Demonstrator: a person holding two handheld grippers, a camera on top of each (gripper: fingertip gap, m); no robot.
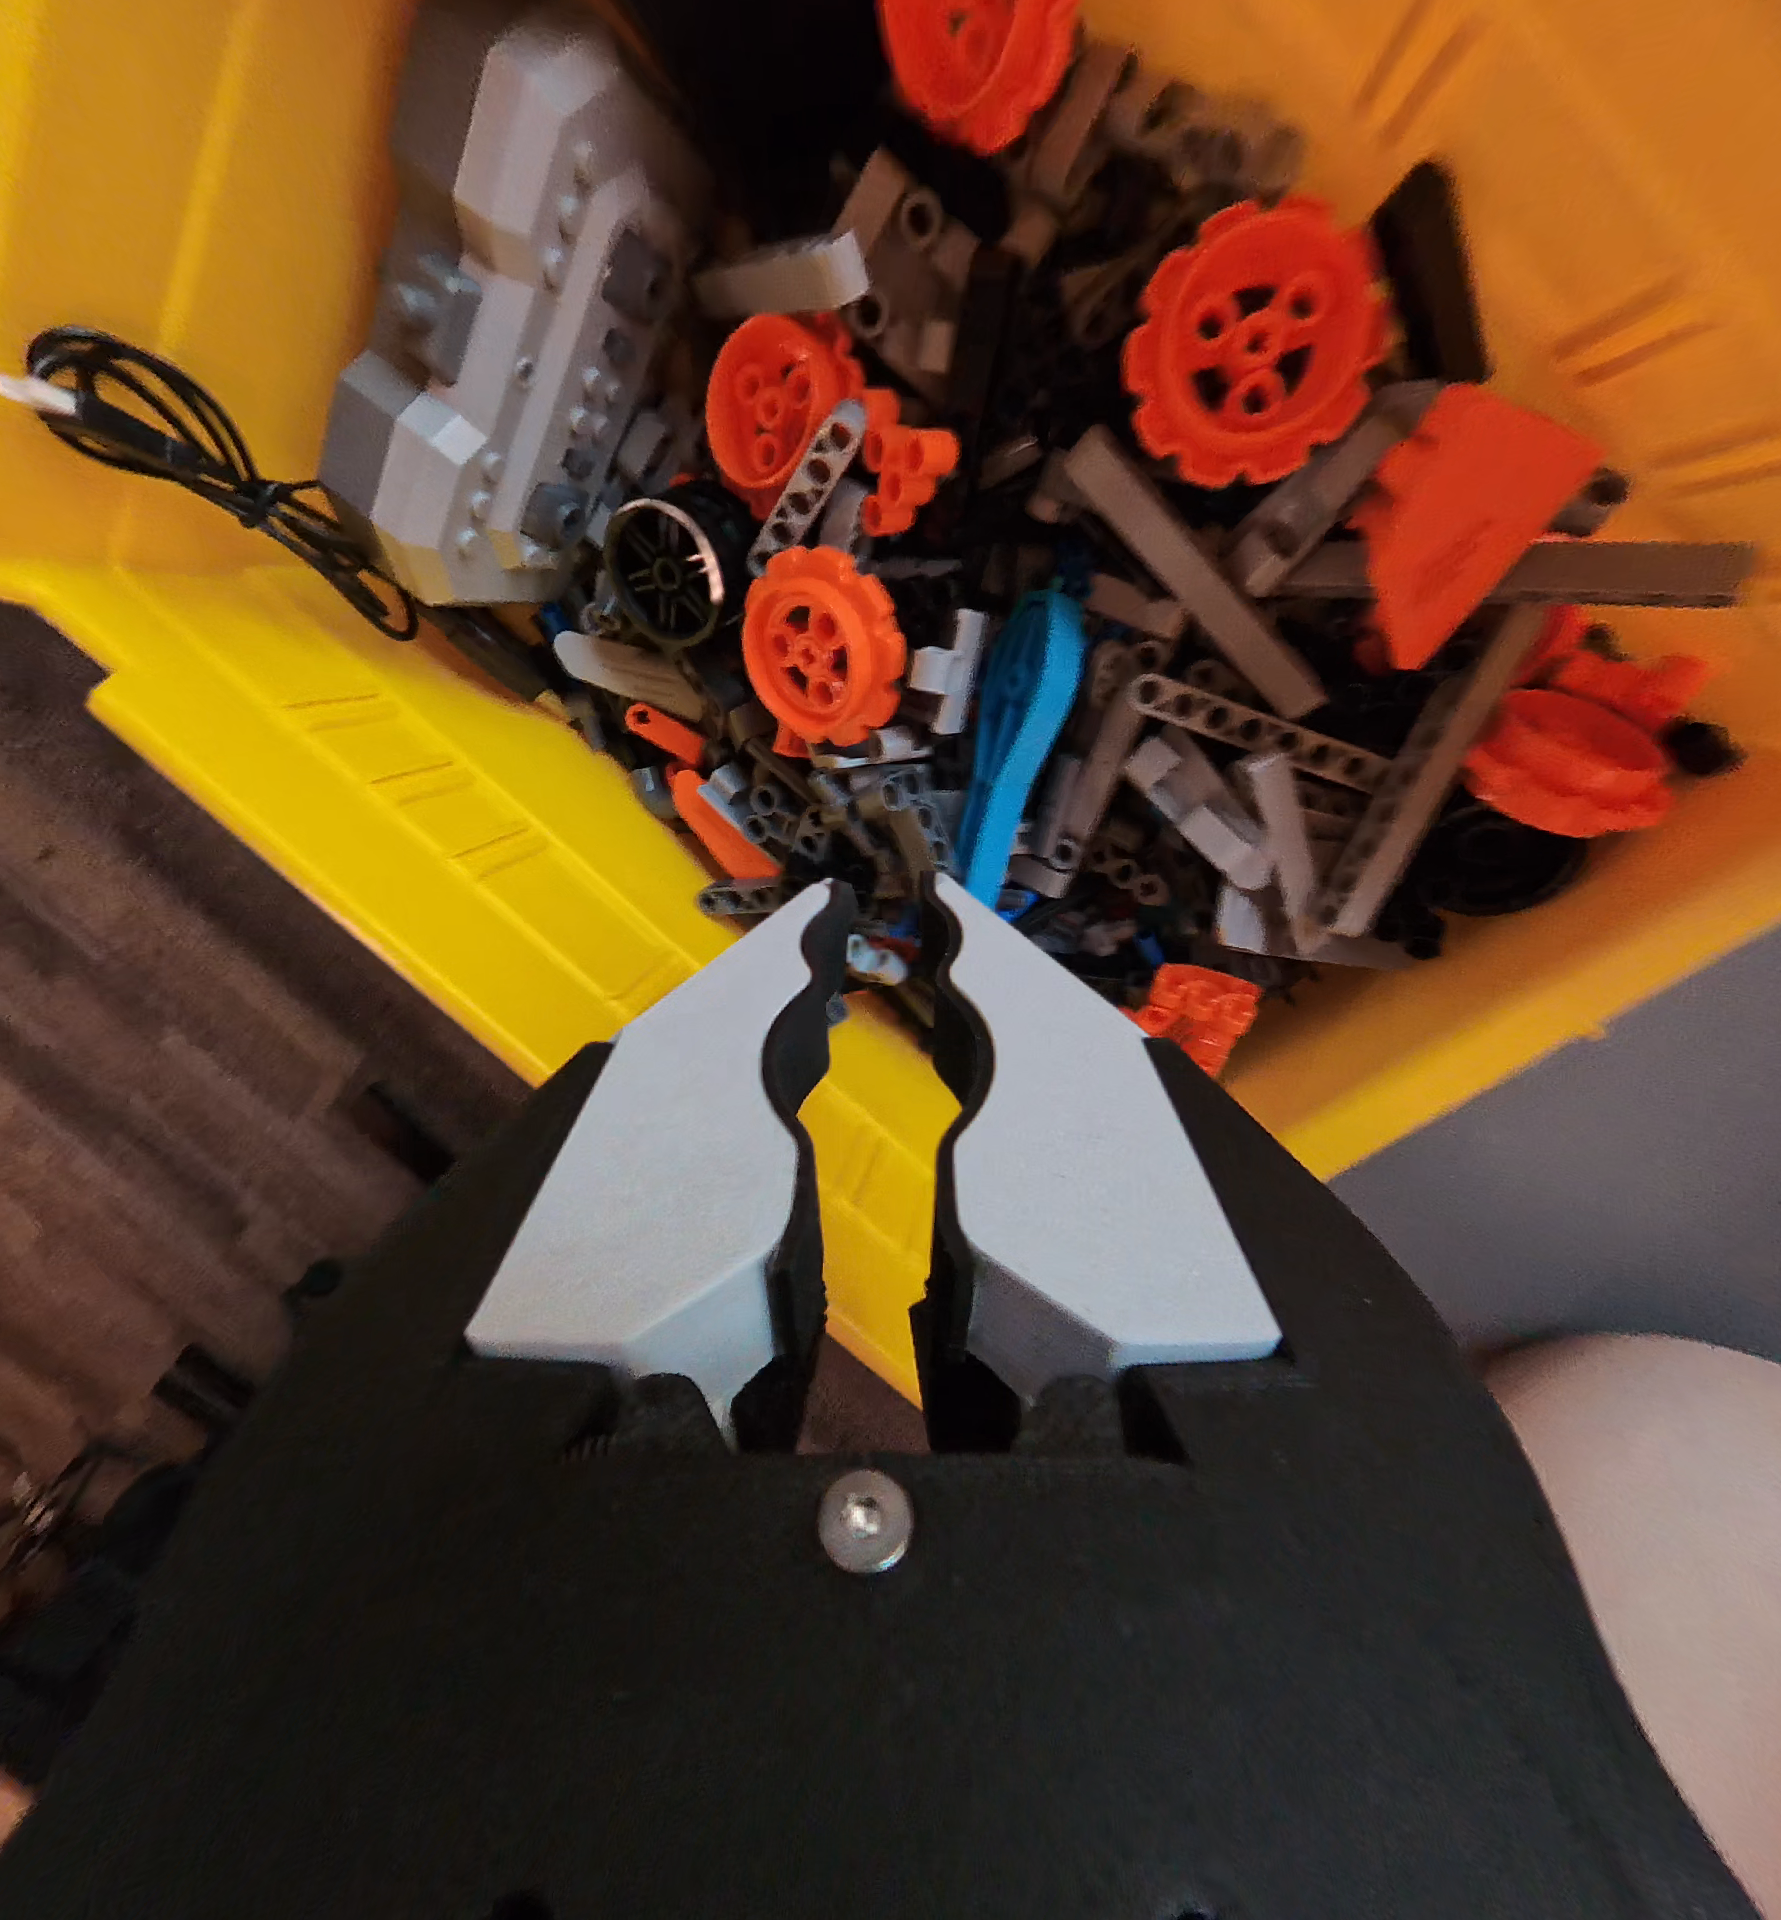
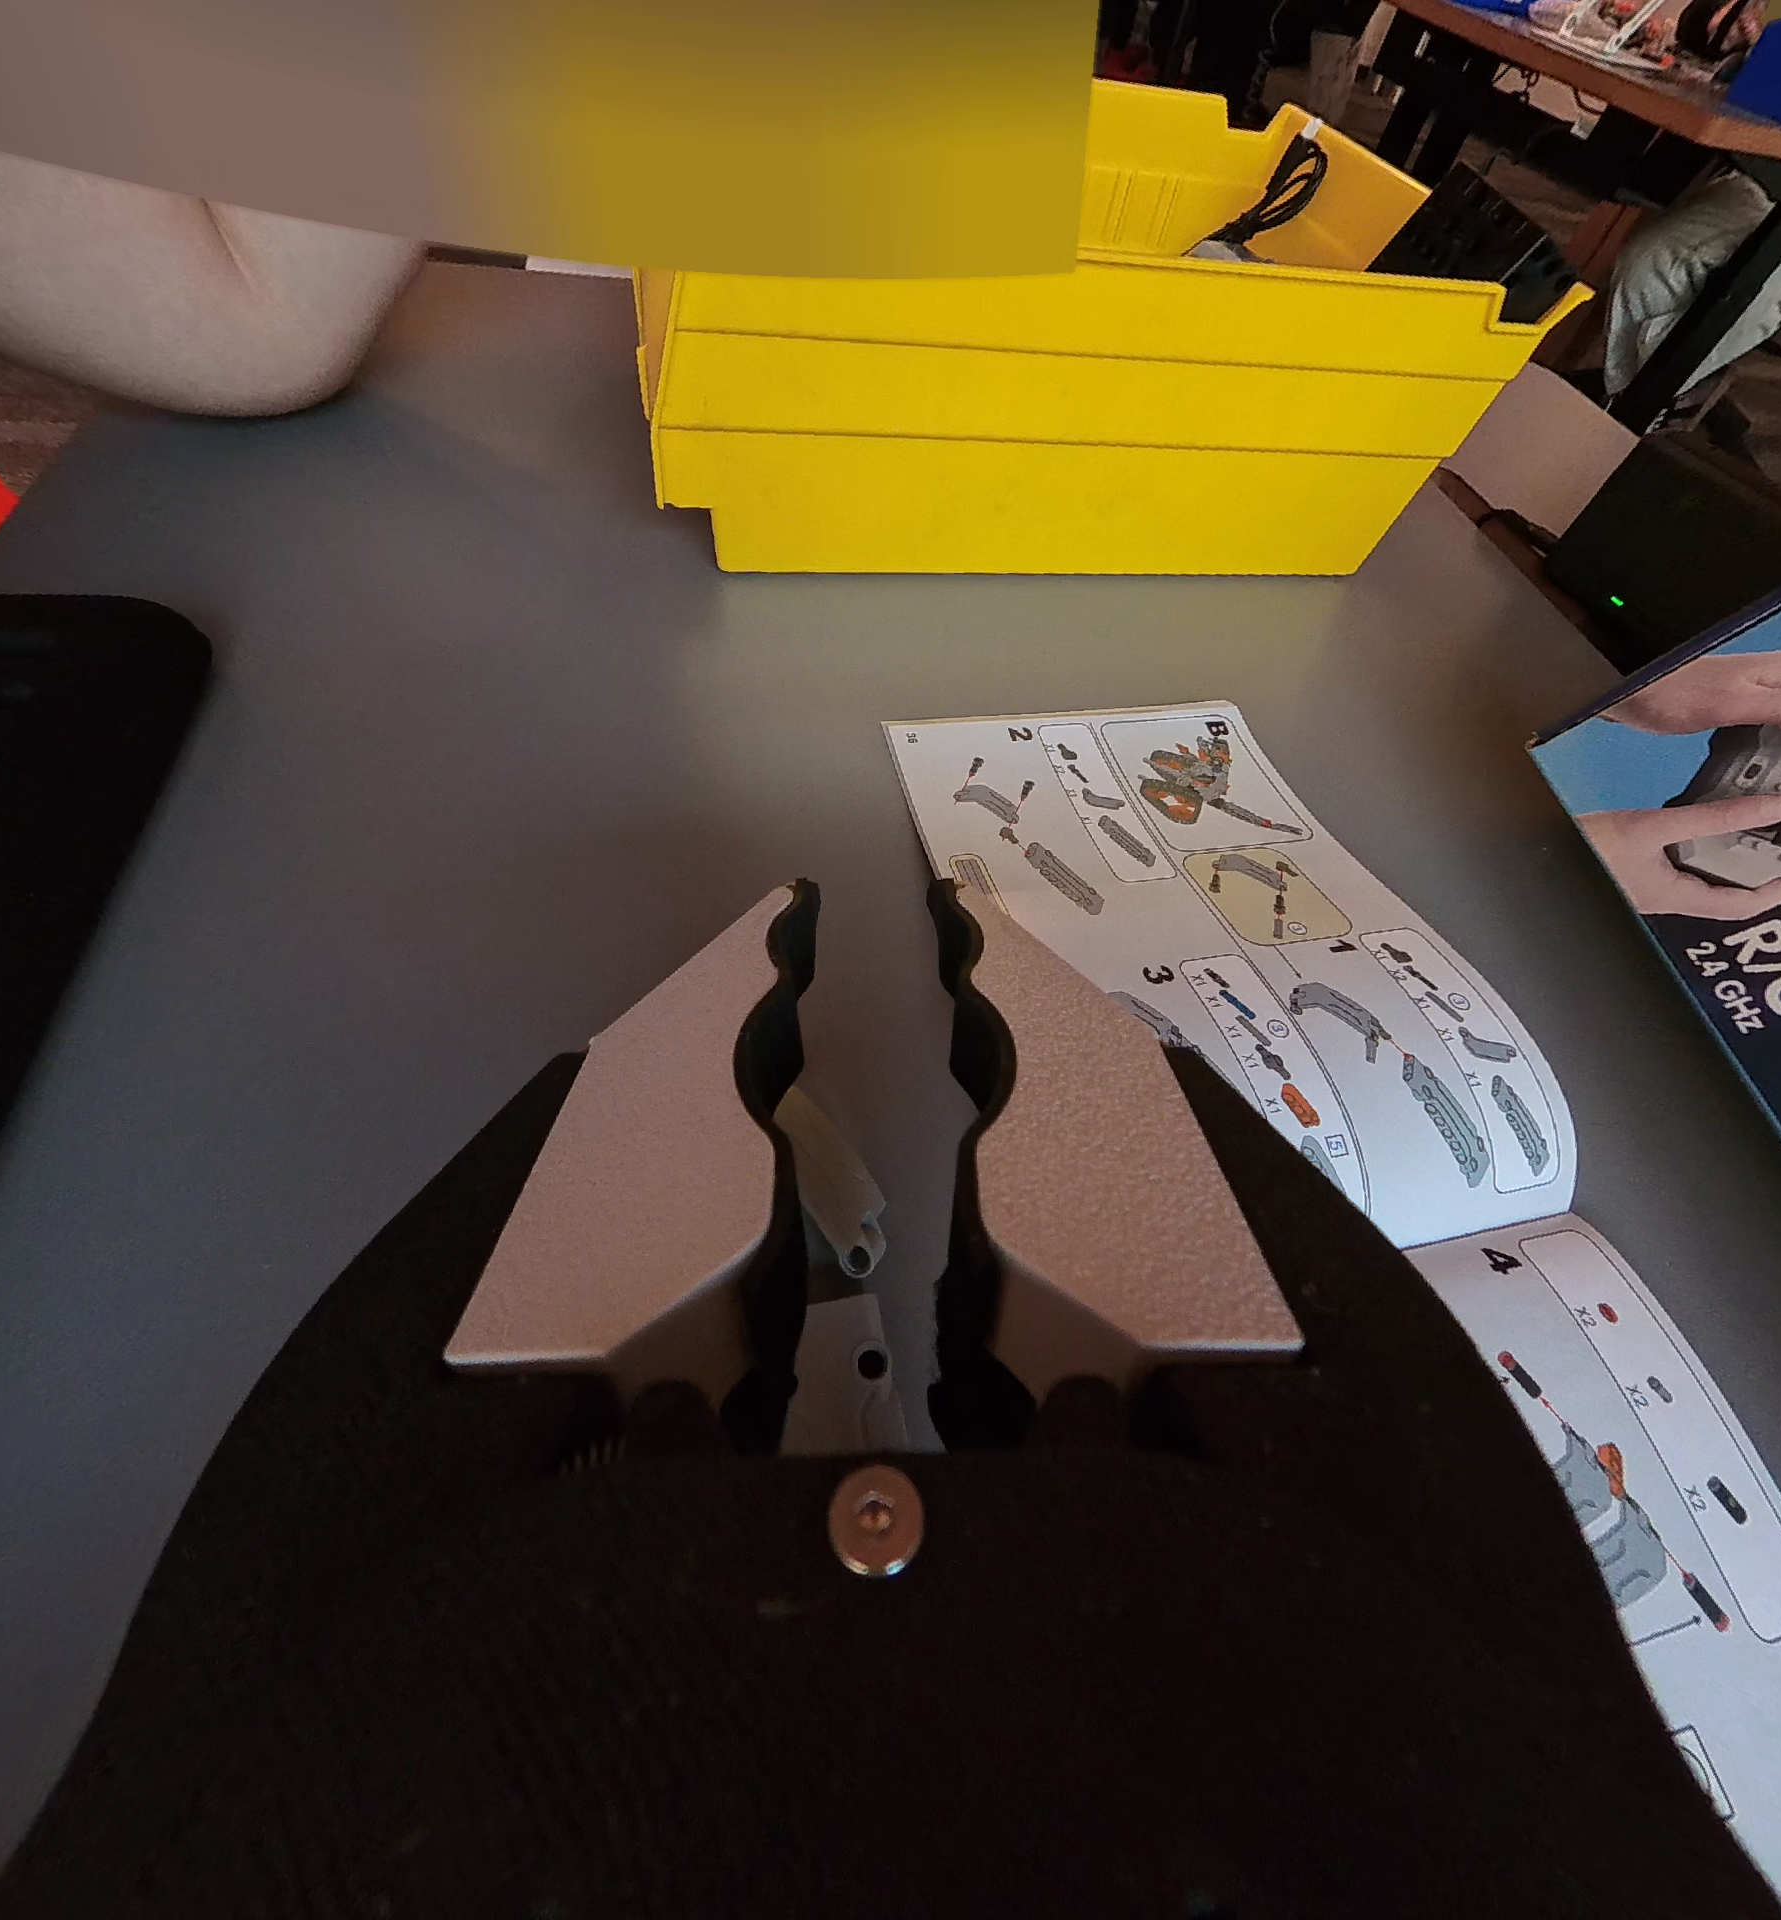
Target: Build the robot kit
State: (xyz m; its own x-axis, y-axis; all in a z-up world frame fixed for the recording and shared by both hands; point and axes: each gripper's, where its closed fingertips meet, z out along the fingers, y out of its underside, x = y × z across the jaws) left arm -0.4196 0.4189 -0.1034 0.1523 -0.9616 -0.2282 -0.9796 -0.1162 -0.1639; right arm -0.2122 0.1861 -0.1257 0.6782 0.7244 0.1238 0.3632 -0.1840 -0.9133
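My left gripper [image 1: 883, 899] hangs over the near corner of a yellow bin [image 1: 398, 790], jaws a little apart and empty. The bin is heaped with toy building parts: orange gear wheels [image 1: 1255, 343], a blue curved piece [image 1: 1021, 727], grey beams [image 1: 1192, 571], a black wheel [image 1: 668, 566] and a large grey block [image 1: 522, 312]. My right gripper [image 2: 872, 896] is slightly open, low over a grey table [image 2: 450, 727]. A small light grey part [image 2: 839, 1184] lies under it between the fingers, close to the left pad, with a second grey part [image 2: 855, 1361] nearer the gripper base.
A black cable [image 1: 190, 447] lies on the bin's wall. In the right wrist view the bin [image 2: 1052, 436] stands at the table's far side. An open instruction booklet [image 2: 1229, 935] and a blue box [image 2: 1717, 831] lie right. A black object [image 2: 34, 831] sits left; a person's arm [image 2: 169, 301] rests far left. Some 30 cm of space lies between my two pairs of fingers. The blue curved piece [image 1: 1021, 727] sits 4 cm or so from the ends of my left fingers.
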